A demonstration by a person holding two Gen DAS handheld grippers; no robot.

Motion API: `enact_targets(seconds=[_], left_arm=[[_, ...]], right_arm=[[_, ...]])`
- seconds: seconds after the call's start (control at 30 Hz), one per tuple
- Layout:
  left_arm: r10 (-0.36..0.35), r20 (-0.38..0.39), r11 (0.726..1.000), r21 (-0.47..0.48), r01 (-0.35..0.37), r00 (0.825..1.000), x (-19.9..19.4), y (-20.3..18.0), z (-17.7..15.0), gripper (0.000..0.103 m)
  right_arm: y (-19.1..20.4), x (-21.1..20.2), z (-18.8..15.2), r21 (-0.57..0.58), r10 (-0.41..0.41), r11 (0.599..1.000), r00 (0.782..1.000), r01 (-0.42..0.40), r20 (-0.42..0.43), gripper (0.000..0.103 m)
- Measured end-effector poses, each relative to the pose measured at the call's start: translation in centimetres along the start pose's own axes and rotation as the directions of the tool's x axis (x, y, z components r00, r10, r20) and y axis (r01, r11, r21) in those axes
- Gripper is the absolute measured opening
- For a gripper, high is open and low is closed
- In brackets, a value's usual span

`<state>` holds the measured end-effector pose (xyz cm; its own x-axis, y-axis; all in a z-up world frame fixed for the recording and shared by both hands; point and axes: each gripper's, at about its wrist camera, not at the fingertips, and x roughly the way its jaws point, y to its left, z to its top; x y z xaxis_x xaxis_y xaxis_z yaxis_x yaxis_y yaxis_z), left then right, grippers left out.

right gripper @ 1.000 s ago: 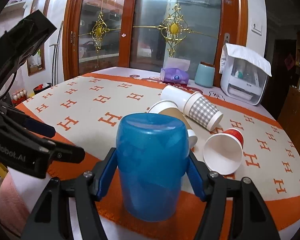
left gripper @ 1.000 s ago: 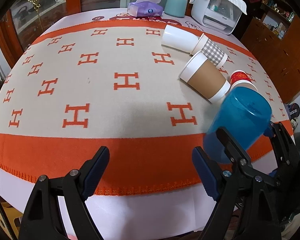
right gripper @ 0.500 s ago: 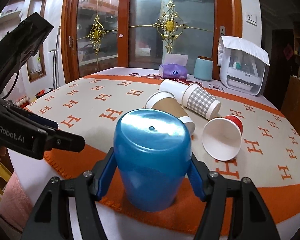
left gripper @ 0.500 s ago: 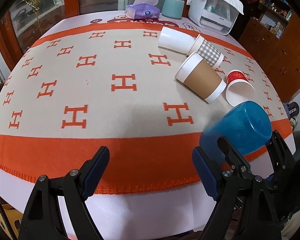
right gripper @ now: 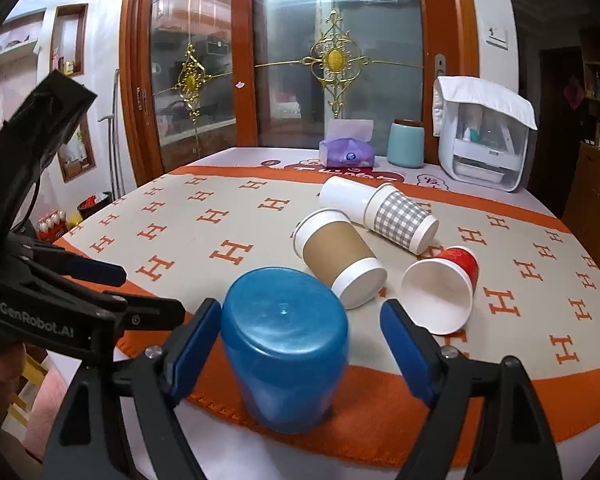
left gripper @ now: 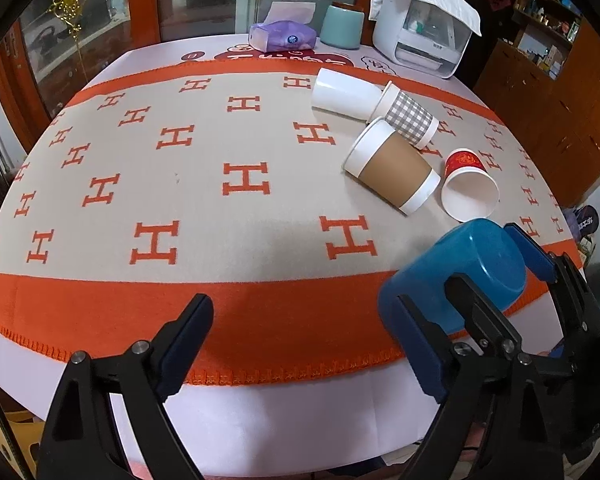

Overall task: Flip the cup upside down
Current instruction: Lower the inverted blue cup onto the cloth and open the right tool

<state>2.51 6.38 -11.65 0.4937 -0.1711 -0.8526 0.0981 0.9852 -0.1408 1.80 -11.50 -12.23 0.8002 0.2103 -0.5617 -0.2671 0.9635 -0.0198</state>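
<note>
A blue plastic cup [right gripper: 286, 356] stands upside down on the orange border of the table blanket, near the front edge; it also shows in the left wrist view [left gripper: 466, 276]. My right gripper [right gripper: 300, 354] is open around it, with a clear gap at the right finger and the left pad close to the cup wall. It shows at the right of the left wrist view [left gripper: 496, 292]. My left gripper [left gripper: 300, 344] is open and empty over the front edge, left of the cup.
A brown-sleeved cup [right gripper: 340, 258], a grey checked cup [right gripper: 400, 220], a white cup [right gripper: 344, 198] and a red cup [right gripper: 444, 286] lie on their sides behind the blue cup. A tissue pack [right gripper: 346, 154], a teal canister [right gripper: 406, 144] and a white appliance [right gripper: 484, 136] stand at the back.
The right gripper lowered the upside-down blue cup onto the blanket, then opened its fingers off the cup. The left gripper stayed put.
</note>
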Motion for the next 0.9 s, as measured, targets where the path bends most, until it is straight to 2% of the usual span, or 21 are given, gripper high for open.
enact_targets(seconds=[0.1, 0.13, 0.23, 0.4, 0.63, 0.77, 0.83, 0.9], left_arm=[[0.002, -0.001, 1.0, -0.003, -0.002, 1.0, -0.2, 0.0, -0.2, 0.089], [0.002, 0.0, 1.0, -0.006, -0.002, 1.0, -0.3, 0.1, -0.2, 0.089], [0.008, 0.004, 1.0, -0.007, -0.008, 1.0, -0.4, 0.2, -0.2, 0.089], [0.003, 0.016, 1.0, -0.013, -0.002, 1.0, -0.6, 0.3, -0.3, 0.089], [0.007, 0.01, 1.0, -0.01, -0.007, 1.0, -0.5, 0.3, -0.2, 0.089], [0.003, 0.008, 1.0, -0.017, -0.002, 1.0, -0.6, 0.3, -0.2, 0.09], [0.004, 0.012, 1.0, -0.024, -0.003, 1.0, -0.9, 0.4, -0.2, 0.095], [0.004, 0.02, 1.0, -0.027, -0.003, 1.0, -1.3, 0.5, -0.1, 0.095]], right_arm=[[0.4, 0.2, 0.0, -0.019, 0.007, 1.0, 1.0, -0.007, -0.005, 0.075], [0.6, 0.1, 0.0, -0.028, 0.02, 0.999, 1.0, -0.02, -0.005, 0.063], [1.3, 0.0, 0.1, -0.058, 0.023, 0.998, 1.0, -0.023, 0.0, 0.064], [1.4, -0.3, 0.4, -0.07, -0.035, 0.997, 0.998, 0.038, 0.051, 0.064], [1.1, 0.7, 0.6, -0.067, -0.038, 0.997, 0.999, 0.039, 0.008, 0.064], [0.7, 0.3, 0.7, -0.036, -0.031, 0.999, 0.999, 0.031, 0.01, 0.078], [0.5, -0.2, 0.8, -0.02, -0.03, 0.999, 0.999, 0.03, 0.022, 0.079], [0.4, -0.6, 1.0, -0.009, -0.019, 1.0, 0.999, 0.02, 0.027, 0.079]])
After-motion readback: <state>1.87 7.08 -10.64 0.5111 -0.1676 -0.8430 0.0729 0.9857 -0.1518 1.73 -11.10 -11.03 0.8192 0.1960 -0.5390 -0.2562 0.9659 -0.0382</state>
